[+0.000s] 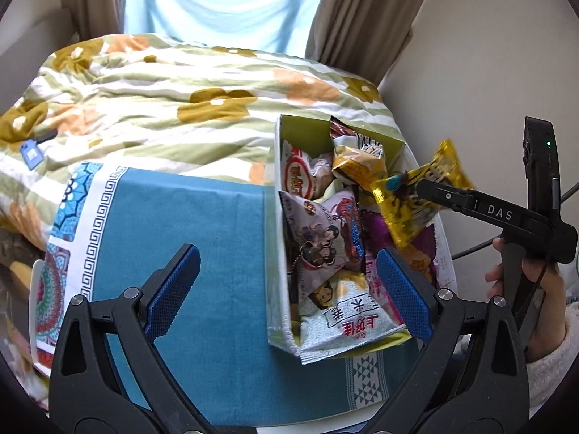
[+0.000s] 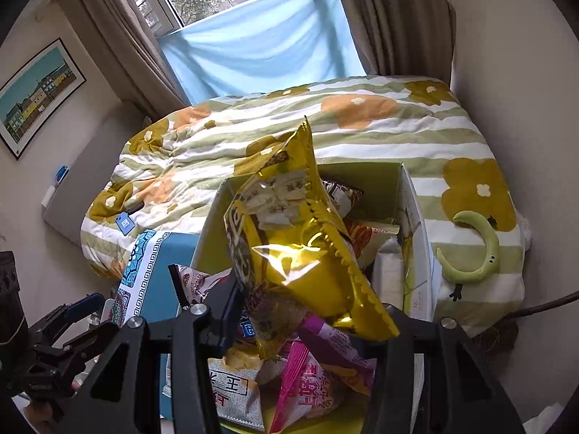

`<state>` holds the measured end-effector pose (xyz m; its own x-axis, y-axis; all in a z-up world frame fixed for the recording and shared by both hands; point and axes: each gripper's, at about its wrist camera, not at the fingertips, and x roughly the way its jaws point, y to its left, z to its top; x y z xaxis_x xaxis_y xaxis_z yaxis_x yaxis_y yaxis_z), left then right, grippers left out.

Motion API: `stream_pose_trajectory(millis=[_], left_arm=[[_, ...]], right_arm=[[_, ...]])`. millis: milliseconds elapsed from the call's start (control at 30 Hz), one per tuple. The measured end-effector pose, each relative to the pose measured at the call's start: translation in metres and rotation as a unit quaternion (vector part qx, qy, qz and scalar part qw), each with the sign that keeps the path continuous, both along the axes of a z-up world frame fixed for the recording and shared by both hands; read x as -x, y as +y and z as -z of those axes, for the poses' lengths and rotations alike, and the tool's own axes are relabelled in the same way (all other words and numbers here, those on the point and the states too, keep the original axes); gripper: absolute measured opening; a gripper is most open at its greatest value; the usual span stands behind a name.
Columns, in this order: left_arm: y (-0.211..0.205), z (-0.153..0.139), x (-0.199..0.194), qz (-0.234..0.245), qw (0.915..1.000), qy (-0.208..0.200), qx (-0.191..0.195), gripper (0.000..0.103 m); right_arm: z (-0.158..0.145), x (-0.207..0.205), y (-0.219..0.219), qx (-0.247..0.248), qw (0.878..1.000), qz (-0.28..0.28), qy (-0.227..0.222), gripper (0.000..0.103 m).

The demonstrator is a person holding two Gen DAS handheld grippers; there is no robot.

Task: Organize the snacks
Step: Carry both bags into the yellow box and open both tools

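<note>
Fingers (image 1: 188,282) wide — left view only

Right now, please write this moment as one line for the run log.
left claw: open, empty | right claw: shut on yellow snack bag | bag: above snack box | box: many packets inside

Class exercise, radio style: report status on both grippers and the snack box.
Left gripper open, empty. Right gripper shut on yellow snack bag, above the box. Box crowded with packets.
</note>
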<state>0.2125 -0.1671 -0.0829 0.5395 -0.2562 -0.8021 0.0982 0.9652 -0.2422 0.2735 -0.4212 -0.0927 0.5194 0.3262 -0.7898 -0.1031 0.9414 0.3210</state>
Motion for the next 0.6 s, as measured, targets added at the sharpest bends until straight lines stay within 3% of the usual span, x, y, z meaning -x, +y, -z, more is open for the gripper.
stream_pose_trajectory(millis=[33,67,133,333,600], left_arm=[[0.003,0.001,0.002,-0.003,1.0000,0.001,-0.005,0.098],[0.006,0.002,0.004,-0.005,1.0000,0.001,-0.007,0.098],[0.013,0.002,0.012,-0.006,0.9999,-0.002,-0.010,0.097],[0.037,-0.004,0.037,0.010,0.9995,-0.019,-0.024,0.098],[0.081,-0.048,0.090,0.029,0.9941,-0.092,-0.050,0.098]], right_arm=[[0.005,-0.004,0.001,-0.001,1.000,0.000,0.014,0.054],[0.010,-0.006,0.002,0.002,1.000,0.003,0.022,0.074],[0.011,0.000,0.002,0.034,0.999,0.030,0.018,0.099],[-0.007,0.047,0.006,0.066,0.995,0.069,-0.013,0.100],[-0.048,0.117,0.047,0.071,0.991,0.092,-0.071,0.100]])
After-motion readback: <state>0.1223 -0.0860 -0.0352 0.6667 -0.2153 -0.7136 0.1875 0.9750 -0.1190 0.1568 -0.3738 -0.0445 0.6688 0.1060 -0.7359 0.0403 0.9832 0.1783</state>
